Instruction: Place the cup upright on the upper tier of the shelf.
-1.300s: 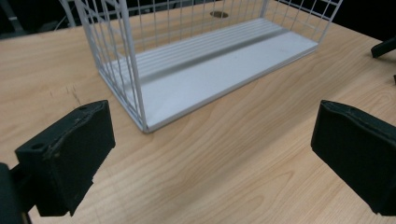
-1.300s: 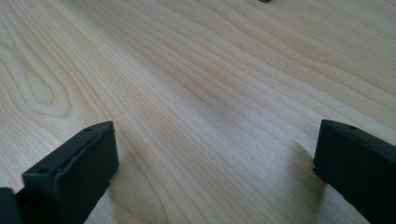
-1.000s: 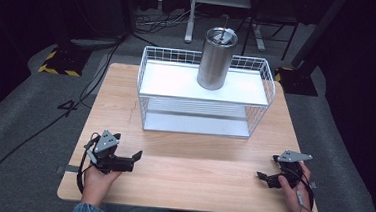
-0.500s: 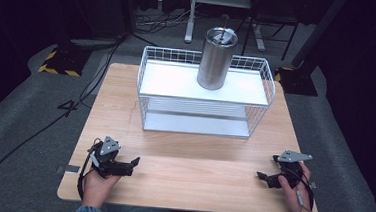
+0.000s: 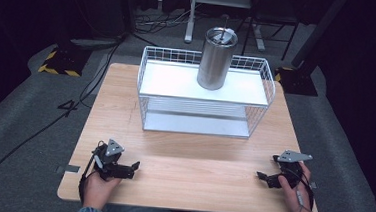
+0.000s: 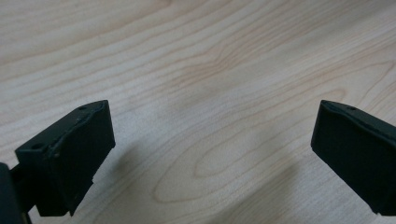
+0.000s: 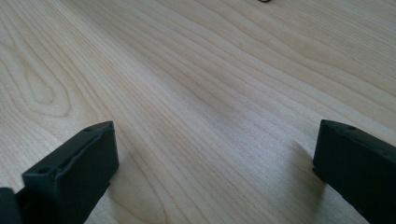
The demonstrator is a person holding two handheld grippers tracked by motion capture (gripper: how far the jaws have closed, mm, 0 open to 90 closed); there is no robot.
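while both hand-held grippers — left (image 5: 130, 169), right (image 5: 262, 177) — gape, wood-grain table (image 5: 195, 186) lies beneath.

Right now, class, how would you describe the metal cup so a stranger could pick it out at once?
Find the wooden table; at its far side stands a white wire rack with two shelves. On the top shelf, toward the back, stands the cup: a tall, upright steel cylinder with a lid, the one thing on the rack.

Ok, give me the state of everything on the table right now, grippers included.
Steel tumbler: upright on the rack's top shelf, lid on.
Wire rack: standing upright, lower shelf bare.
Left gripper: open, low over the table, holding nothing.
Right gripper: open, low over the table, holding nothing.
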